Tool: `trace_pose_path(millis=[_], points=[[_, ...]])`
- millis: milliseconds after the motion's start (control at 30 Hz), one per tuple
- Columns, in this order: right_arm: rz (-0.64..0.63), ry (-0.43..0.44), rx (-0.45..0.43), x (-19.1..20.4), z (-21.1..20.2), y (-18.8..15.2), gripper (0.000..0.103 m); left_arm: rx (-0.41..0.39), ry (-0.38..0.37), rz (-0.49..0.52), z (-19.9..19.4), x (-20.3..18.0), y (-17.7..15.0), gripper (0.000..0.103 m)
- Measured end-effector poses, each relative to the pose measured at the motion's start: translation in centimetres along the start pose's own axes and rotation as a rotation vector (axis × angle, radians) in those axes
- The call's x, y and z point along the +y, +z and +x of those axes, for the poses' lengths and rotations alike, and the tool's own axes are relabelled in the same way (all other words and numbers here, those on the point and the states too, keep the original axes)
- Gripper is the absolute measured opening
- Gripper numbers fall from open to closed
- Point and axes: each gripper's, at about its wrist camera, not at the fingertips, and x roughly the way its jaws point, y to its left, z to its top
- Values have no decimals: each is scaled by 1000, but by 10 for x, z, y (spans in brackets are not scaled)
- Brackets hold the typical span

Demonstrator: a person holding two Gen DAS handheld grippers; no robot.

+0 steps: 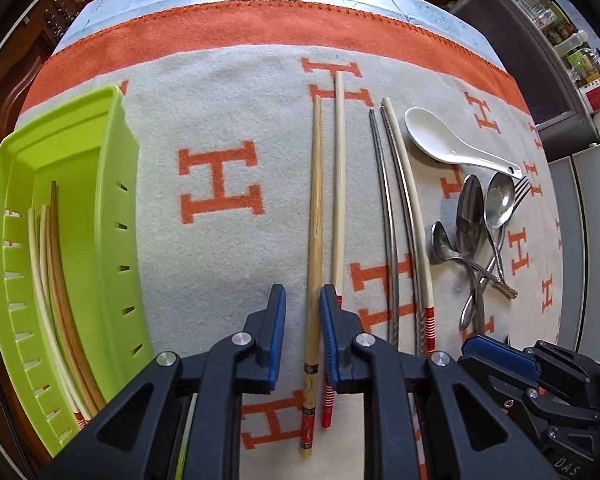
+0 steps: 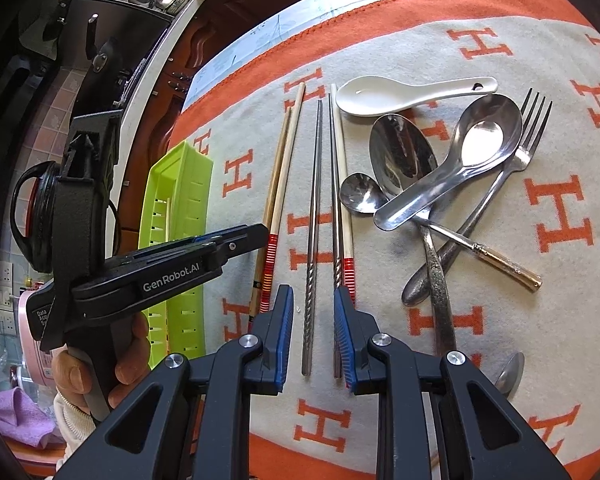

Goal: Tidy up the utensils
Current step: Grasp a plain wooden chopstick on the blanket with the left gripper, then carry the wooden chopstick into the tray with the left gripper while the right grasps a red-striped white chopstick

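- Grey blanket (image 1: 228, 128) w/ orange H letters and an orange border covers the table; dark wood cabinets behind.
- Green basket (image 1: 112, 184) lies at 9 o'clock in the left wrist view – a few chopsticks (image 1: 48, 256) already inside, cream and brown.
- Left gripper (image 1: 302, 336) points steeply down, jaws nearly together around a wooden chopstick (image 1: 315, 216). Right pad looks to be on it, a slim gap shows on the left; can't tell if it's clamped.
- Cream chopstick w/ red-striped end (image 1: 339, 184) lies just beside it, toward 3 o'clock.
- Right gripper (image 2: 310, 332) hovers over a steel chopstick (image 2: 315, 216) – jaws apart, pads not touching it.
- 2nd steel chopstick (image 2: 334, 200) and another cream one (image 2: 343, 184) lie by the right pad.
- Toward 1–2 o'clock in the right wrist view: white soup spoon (image 2: 400, 94), a pile of metal spoons (image 2: 404, 152) and a fork (image 2: 528, 128), handles crossing.
- Hand (image 2: 100, 364) holds the left gripper's handle, at 8 o'clock.
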Motion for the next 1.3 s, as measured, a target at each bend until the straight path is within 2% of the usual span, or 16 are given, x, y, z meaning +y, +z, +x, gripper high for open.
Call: trace_pose_path(millis=[167,400,433,467,633,800,933,1133,1300], points=[[1,4,3,-1,0,0,22,-8,18,9,-2,5,-1,13],[1,2,9,2,6,-2,22,-46,133,69,1,-17,-3,11],[1,3,10,3,7,-2,22,-49,131,69,0,-17,-2,5],[1,4,12,4,8,-2,22,-49,118,59,0,-16,-2,4],[-13,0,21,11,10,-3,22,-40,37,-15,-13,-2,-10,4],[-34,-4,21,28,14,2,22,-99,-40,-36,-54,7,-32,4],[-52,-11,26,45,20,12,22,-141,-50,-49,-91,31,-53,4],[-91,-78,46,68,43,30,22,-217,36,-116,-132,84,-65,4],[-108,-170,77,78,73,42,22,-218,101,-167,-131,124,-73,4]])
